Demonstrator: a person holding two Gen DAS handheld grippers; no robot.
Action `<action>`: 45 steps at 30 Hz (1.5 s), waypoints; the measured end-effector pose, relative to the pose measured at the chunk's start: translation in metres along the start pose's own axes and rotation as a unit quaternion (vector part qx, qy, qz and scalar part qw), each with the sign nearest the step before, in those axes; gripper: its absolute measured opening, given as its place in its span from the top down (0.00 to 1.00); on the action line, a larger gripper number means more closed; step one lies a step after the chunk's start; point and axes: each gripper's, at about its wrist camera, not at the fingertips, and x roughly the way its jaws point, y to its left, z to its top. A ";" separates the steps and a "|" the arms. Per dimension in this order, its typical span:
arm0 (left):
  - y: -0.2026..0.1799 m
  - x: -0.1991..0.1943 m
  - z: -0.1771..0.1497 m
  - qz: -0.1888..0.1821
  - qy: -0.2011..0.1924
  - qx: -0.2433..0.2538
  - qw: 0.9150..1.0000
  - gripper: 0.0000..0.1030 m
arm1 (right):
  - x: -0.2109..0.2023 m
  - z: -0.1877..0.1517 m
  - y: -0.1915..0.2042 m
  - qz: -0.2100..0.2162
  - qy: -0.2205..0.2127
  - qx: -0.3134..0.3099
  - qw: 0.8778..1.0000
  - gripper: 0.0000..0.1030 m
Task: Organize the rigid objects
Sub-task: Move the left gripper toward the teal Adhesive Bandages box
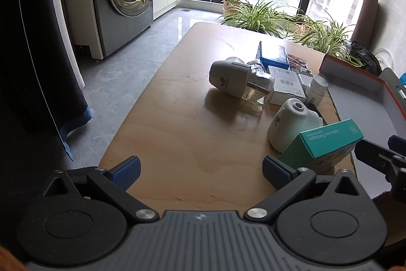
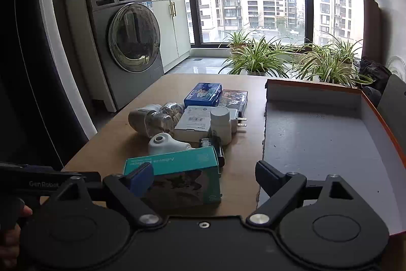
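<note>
Left gripper (image 1: pixel 201 173): black arms, ribbed blue pads, jaws spread wide over bare tabletop, holding nothing.

Right gripper (image 2: pixel 204 175): same build, jaws spread wide, empty; the teal carton lies between and just beyond its fingers, with no pad seen pressing on it.

Teal carton (image 2: pixel 175 175): glossy rectangular cardboard, printed "Adhesive Bandages", lying at the near end of the cluster.

White nozzle piece (image 2: pixel 165 144): smooth moulded plastic, rounded, touching the carton.

Clear bottle with beige cap (image 1: pixel 241 83): on its side.

White pill bottle (image 2: pixel 221 125): cylindrical, upright.

Blue tin (image 2: pixel 203 94): flat, rectangular, at the far end.

Tray (image 2: pixel 330 133): shallow, orange-rimmed, speckled grey floor, right of the cluster.

Table (image 1: pixel 177 123): pale, lightly glossy wood.

Room: washing machine (image 2: pixel 127 42), grey tiles, potted plants (image 2: pixel 258 57) by large windows.
</note>
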 end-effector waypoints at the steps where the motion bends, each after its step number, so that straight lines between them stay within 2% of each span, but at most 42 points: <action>1: 0.000 0.001 0.001 -0.001 0.001 0.001 1.000 0.00 | 0.000 0.001 0.000 0.000 0.001 0.000 1.000 0.01; 3: -0.001 0.001 0.002 -0.003 0.003 0.004 1.000 0.00 | -0.005 -0.008 0.016 -0.002 0.001 0.004 1.000 0.01; 4: -0.001 0.002 0.002 -0.003 0.003 0.005 1.000 0.00 | -0.001 0.007 0.002 -0.001 0.000 0.003 1.000 0.01; 9: -0.001 0.003 0.003 -0.007 0.004 0.004 1.000 0.00 | 0.001 0.011 0.003 -0.004 0.004 0.001 1.000 0.01; 20: -0.006 0.002 0.004 -0.015 0.005 0.010 1.000 0.00 | -0.002 0.012 -0.005 -0.019 0.014 0.002 1.000 0.01; 26: -0.014 0.001 0.004 -0.028 0.000 0.016 0.999 0.00 | -0.003 0.009 -0.024 -0.029 0.010 0.033 0.999 0.01; 33: -0.023 0.000 0.010 -0.037 -0.005 0.021 0.999 0.00 | -0.005 0.006 -0.031 -0.034 0.006 0.041 0.999 0.01; 39: -0.040 -0.003 0.013 -0.083 -0.019 0.052 0.995 0.00 | -0.013 0.005 -0.043 -0.041 -0.016 0.053 0.998 0.01; 43: -0.054 0.005 0.016 -0.130 -0.040 0.108 0.985 0.00 | -0.020 0.001 -0.053 -0.049 -0.021 0.064 0.997 0.01; 45: -0.058 0.015 0.017 -0.142 -0.038 0.131 0.980 0.00 | -0.022 -0.002 -0.057 -0.052 -0.020 0.069 0.996 0.01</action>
